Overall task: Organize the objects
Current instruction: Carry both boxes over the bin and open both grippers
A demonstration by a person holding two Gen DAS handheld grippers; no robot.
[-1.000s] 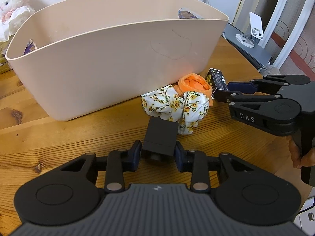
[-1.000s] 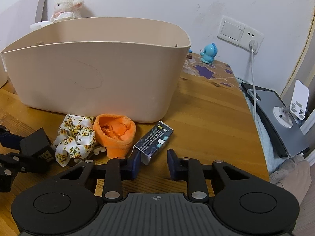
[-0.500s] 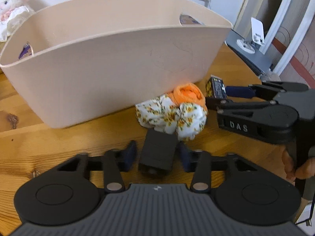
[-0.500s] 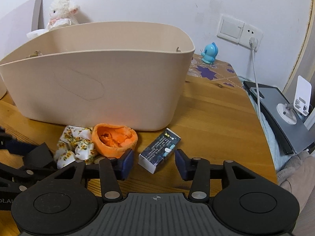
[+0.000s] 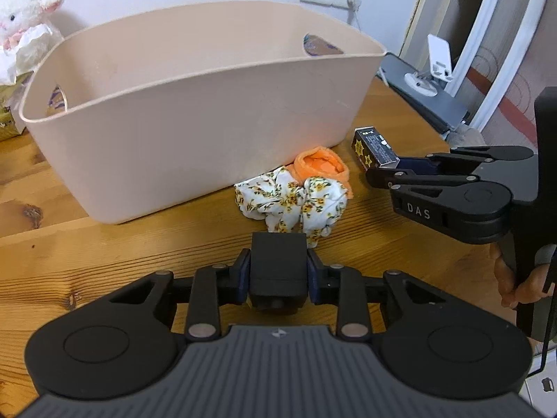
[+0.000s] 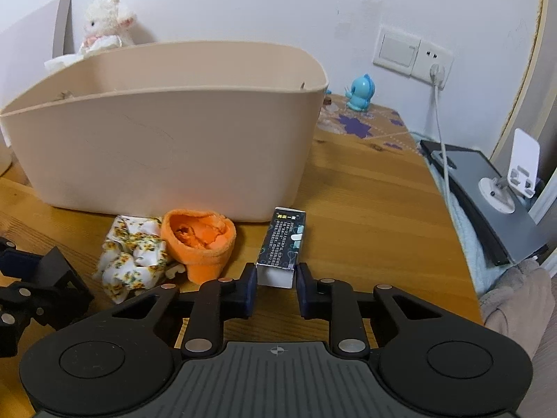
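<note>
From my left wrist view, my left gripper [image 5: 278, 275] has its fingers [image 5: 242, 277] pressed on both sides of a black boxy object [image 5: 278, 264], whose long axis points forward toward the floral scrunchie [image 5: 290, 202]. The scrunchie and an orange sock [image 5: 322, 167] lie on the bench [image 5: 104, 254], against the beige basket [image 5: 195, 111].

From my right wrist view, my right gripper [image 6: 276, 292] has its fingers [image 6: 249, 289] narrow around the near end of a small dark carton [image 6: 285, 244]. I cannot tell if they touch it. Its long axis points away from me toward the basket [image 6: 174, 146].
</note>
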